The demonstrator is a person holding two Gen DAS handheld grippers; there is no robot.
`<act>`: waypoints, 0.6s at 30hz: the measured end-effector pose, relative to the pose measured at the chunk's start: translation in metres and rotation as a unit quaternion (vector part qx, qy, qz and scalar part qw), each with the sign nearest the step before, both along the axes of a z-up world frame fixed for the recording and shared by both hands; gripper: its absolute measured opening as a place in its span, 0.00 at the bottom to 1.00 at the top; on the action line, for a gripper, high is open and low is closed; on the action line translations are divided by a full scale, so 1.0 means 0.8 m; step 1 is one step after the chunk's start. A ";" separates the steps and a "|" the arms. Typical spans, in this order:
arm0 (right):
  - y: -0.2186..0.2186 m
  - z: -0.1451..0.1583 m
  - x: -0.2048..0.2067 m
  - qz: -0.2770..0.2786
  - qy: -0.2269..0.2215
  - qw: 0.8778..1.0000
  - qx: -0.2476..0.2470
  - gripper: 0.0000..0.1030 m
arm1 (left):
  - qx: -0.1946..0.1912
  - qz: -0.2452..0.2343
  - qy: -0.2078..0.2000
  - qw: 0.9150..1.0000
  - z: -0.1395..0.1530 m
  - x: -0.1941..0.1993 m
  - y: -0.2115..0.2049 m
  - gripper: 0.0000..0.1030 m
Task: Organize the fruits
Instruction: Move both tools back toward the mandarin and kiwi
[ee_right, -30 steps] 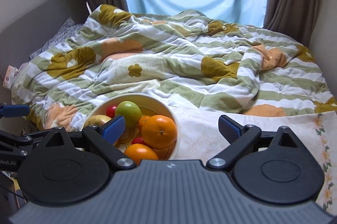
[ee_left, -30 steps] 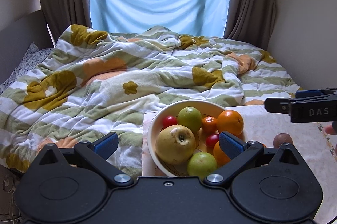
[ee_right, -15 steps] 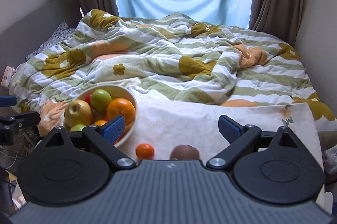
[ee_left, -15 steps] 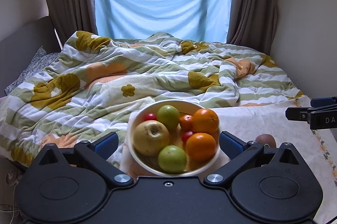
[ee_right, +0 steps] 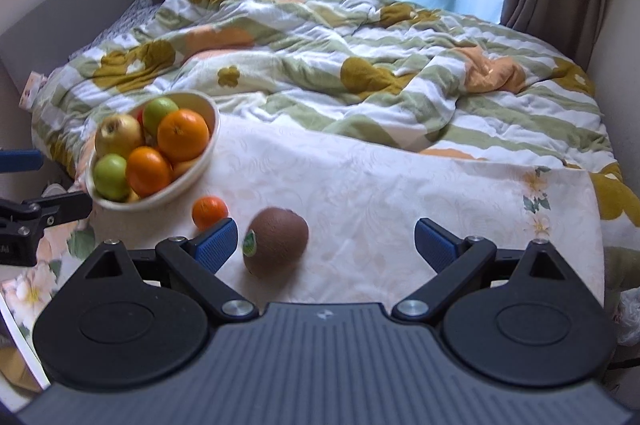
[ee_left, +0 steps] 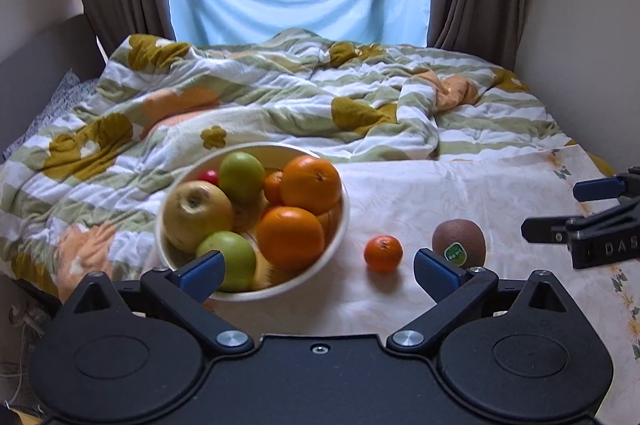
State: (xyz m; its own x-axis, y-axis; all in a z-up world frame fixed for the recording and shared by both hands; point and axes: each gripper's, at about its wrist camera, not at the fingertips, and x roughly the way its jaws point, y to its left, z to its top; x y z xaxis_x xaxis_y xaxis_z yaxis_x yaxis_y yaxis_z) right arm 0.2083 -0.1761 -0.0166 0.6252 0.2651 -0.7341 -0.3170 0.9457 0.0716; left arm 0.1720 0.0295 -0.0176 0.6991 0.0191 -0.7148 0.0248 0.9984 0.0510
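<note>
Left wrist view
Left gripper (ee_left: 318, 271): held low and level above the near edge of the table (ee_left: 460, 193), facing the bed (ee_left: 280, 105); jaws wide apart, holding nothing.
Bowl (ee_left: 338, 225): white, at the table's left end, partly behind the left blue finger; piled with apples and oranges.
Mandarin (ee_left: 383, 253): loose on the cloth, just right of the bowl, between the two fingers.
Kiwi (ee_left: 459, 242): right of the mandarin, just beyond the right finger; appears to stand on end, sticker facing the camera.
Right gripper (ee_left: 568, 211): enters from the right edge, pointing left, above the cloth; jaws apart.

Right wrist view
Right gripper (ee_right: 326, 245): tilted down at the table (ee_right: 400, 193); jaws wide apart, empty.
Kiwi (ee_right: 277, 242): lies on the cloth between the fingers, nearer the left one; long axis runs from near-left to far-right, sticker at the near-left end.
Mandarin (ee_right: 209, 211): just beyond the left finger, between kiwi and bowl.
Bowl (ee_right: 212, 133): far left, at the table's corner.
Left gripper (ee_right: 64, 181): its tips show at the left edge, beside the bowl.
</note>
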 end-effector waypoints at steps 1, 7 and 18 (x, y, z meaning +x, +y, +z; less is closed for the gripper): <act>-0.002 -0.007 0.002 0.010 0.004 1.000 -0.002 1.00 | -0.001 0.002 0.006 1.000 -0.005 0.004 -0.004 0.98; -0.001 -0.044 0.007 0.079 0.008 0.997 -0.023 1.00 | -0.011 0.010 0.039 0.999 -0.039 0.029 -0.022 0.93; 0.016 -0.086 0.023 0.156 0.018 0.988 -0.010 1.00 | -0.041 0.009 0.092 0.995 -0.088 0.072 -0.039 0.65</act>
